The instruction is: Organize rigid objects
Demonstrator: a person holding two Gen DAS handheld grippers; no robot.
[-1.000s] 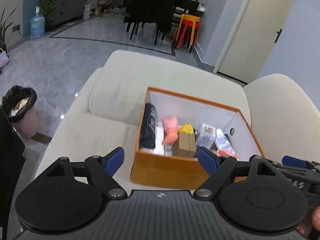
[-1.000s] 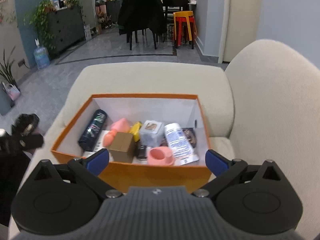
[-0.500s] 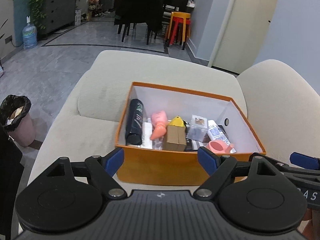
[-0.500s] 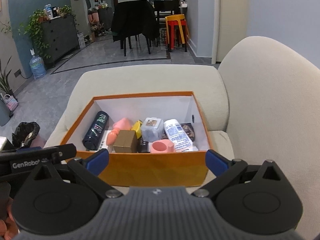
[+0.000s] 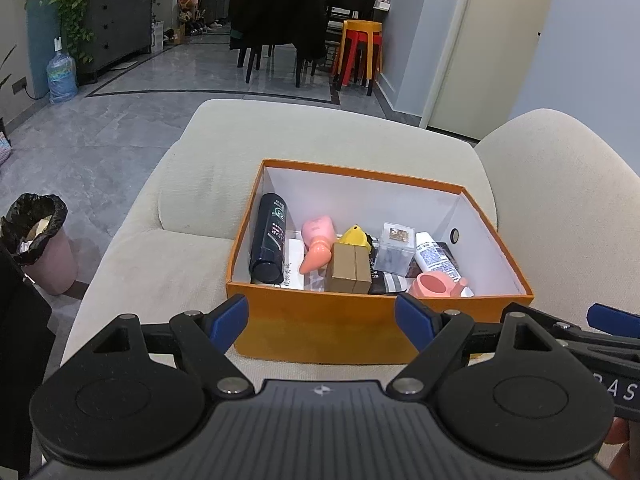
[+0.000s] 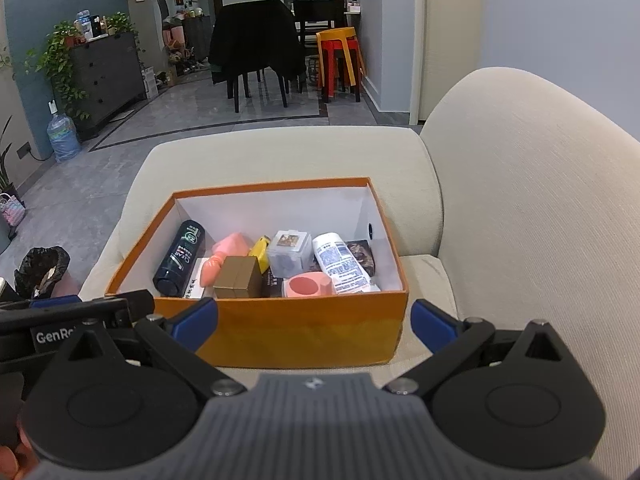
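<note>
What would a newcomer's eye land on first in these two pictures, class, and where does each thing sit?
The bright orange box stands out first, sitting on the cream sofa just ahead of both open grippers, the left gripper and the right gripper. Inside it, a dark bottle lies along the left wall, and a pink cup sits against the near wall.

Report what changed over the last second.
Both claws, left and right, drew back from the orange cardboard box on the beige sofa and levelled out. Both stayed open and empty; the box contents did not move.
</note>
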